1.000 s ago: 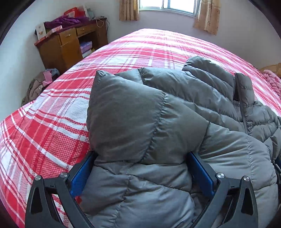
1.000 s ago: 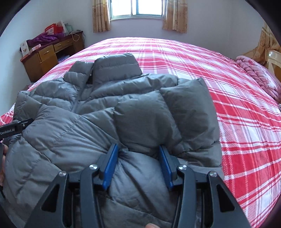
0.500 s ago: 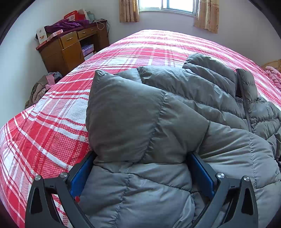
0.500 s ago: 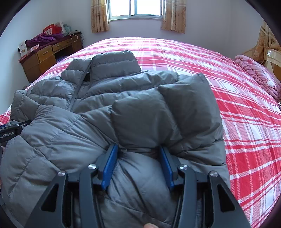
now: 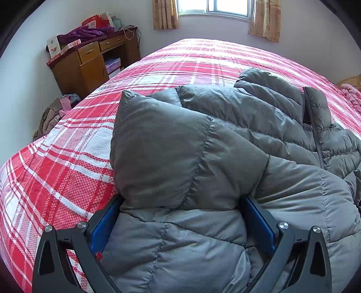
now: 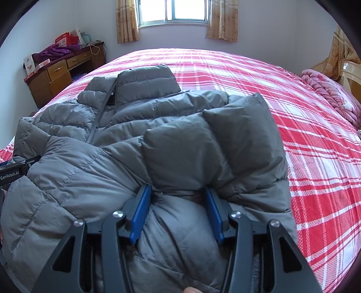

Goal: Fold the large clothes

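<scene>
A grey puffer jacket (image 5: 237, 139) lies on the red plaid bed (image 5: 67, 162), collar toward the window. My left gripper (image 5: 180, 216) is shut on a thick fold of its left lower part, which bulges up between the blue pads. My right gripper (image 6: 177, 204) is shut on the jacket's (image 6: 112, 144) right lower part, the padding squeezed between its blue pads (image 6: 141, 209). Both held folds are lifted and turned toward the collar (image 6: 144, 81). The left gripper's body (image 6: 15, 170) shows at the left edge of the right wrist view.
A wooden desk (image 5: 90, 65) with purple clothes and boxes stands at the far left wall. A clothes pile (image 5: 56, 112) lies on the floor beside the bed. A pink blanket (image 6: 331, 94) and a chair sit at the right. A window (image 6: 173, 11) is behind.
Both grippers have carried the held jacket folds forward toward the collar and a little higher. The grip of each has stayed the same.
</scene>
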